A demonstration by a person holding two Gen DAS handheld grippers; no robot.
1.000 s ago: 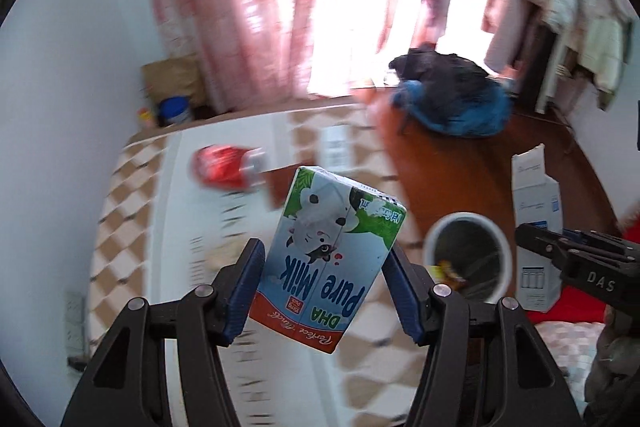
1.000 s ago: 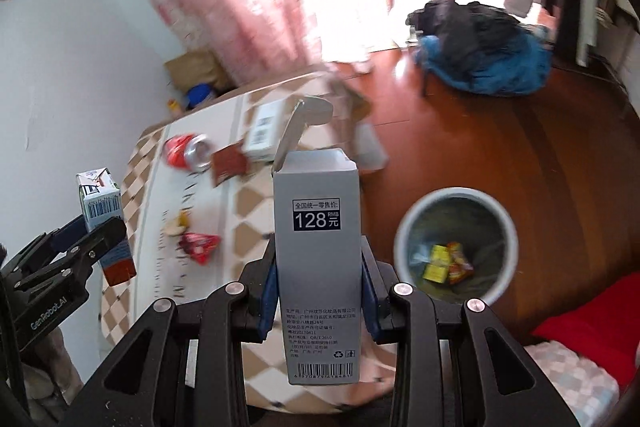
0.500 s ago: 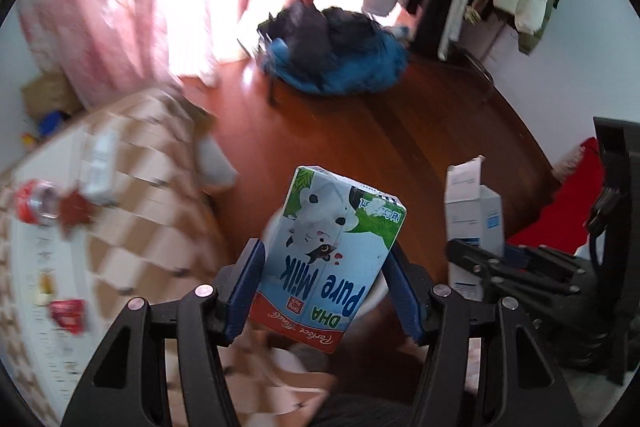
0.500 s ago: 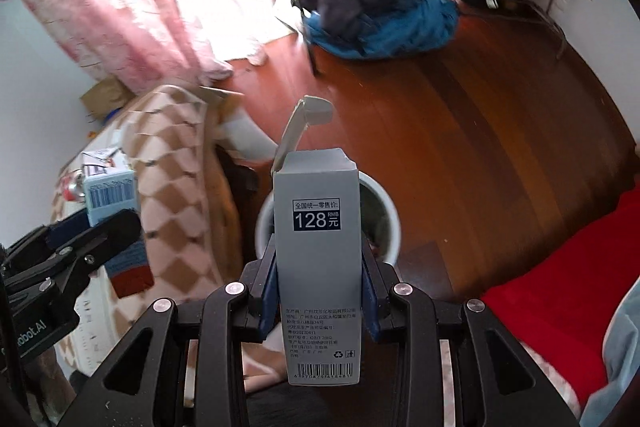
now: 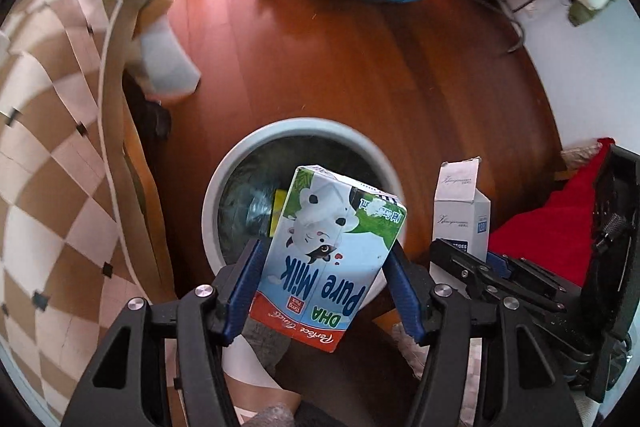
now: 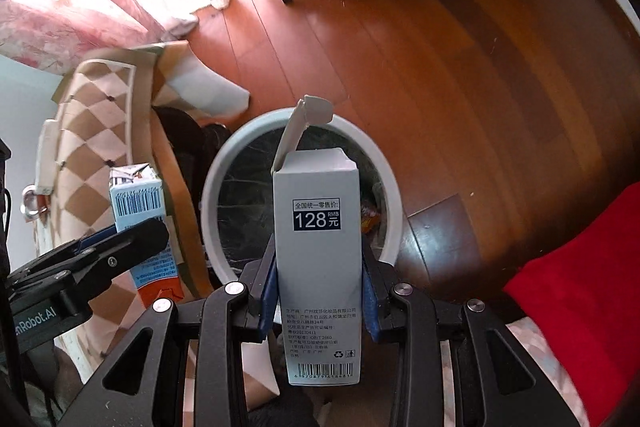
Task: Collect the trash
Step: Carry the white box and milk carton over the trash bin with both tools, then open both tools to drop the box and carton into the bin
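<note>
I hold one piece of trash in each claw, both above a round white bin [image 5: 296, 131] that stands on a reddish wood floor [image 5: 400, 67].

My left claw [image 5: 324, 291] is clenched on a milk carton [image 5: 332, 251], blue and white with a cartoon cow and the words "DHA Pure Milk". The blue pads press its two narrow sides at the lower half. The carton sits a little tilted in the grip, its far end leaning over the bin's opening.

My right claw [image 6: 318, 291] is clenched on a tall grey box [image 6: 318, 227] with a price label reading 128. The pads hold its two long sides near the middle. Its top flap stands open and points over the bin [image 6: 384, 163].

Inside the bin I see a dark liner and a few bright wrappers. A checked brown and cream cloth [image 5: 48, 155] hangs to my left, and a red cloth [image 6: 580, 287] lies to my right.

My judgement on handling: both are thin card, light and probably empty, since neither sags or pulls in the grip. The flat sides give the pads a fair hold, but the walls would cave under a hard squeeze. The milk carton looks glossy and may slip. The grey box looks the softer of the two because its open end has nothing bracing it, so the middle of the sides is the best place to hold.
</note>
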